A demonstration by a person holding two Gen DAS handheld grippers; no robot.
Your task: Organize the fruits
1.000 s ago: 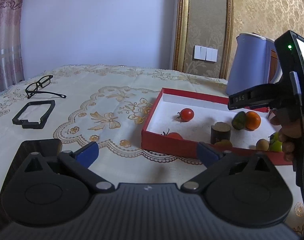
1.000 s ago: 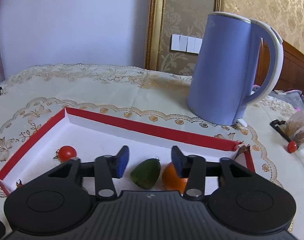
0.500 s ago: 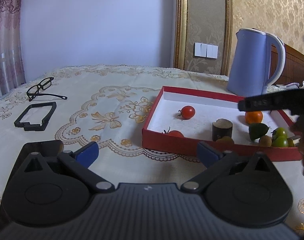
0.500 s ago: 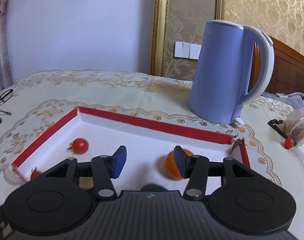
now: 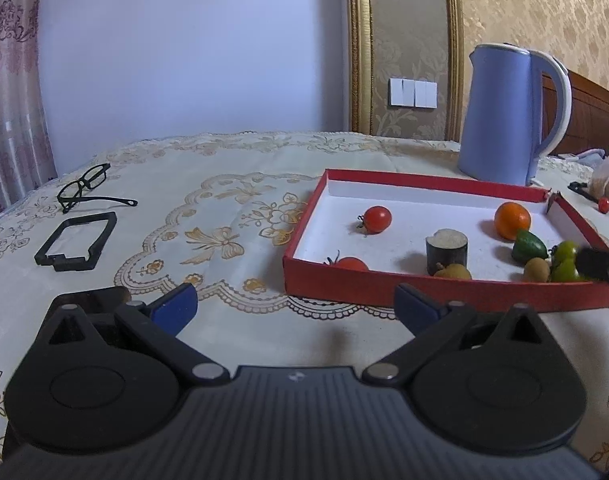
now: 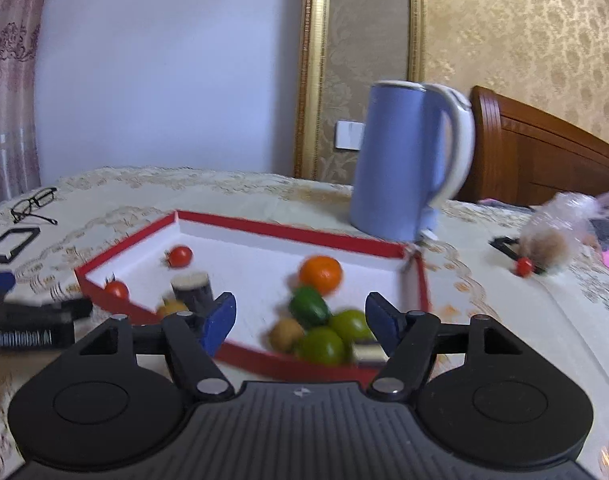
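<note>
Right gripper jaws opening, empty.

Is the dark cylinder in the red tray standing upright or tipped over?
Upright. The dark cylinder stands on its flat end inside the red tray, with its pale top face turned up.

- In my red tray: two red tomatoes at its left.
- Orange near its back-right corner.
- Dark green fruit, two light green ones and a brown one cluster at its front right.
</note>
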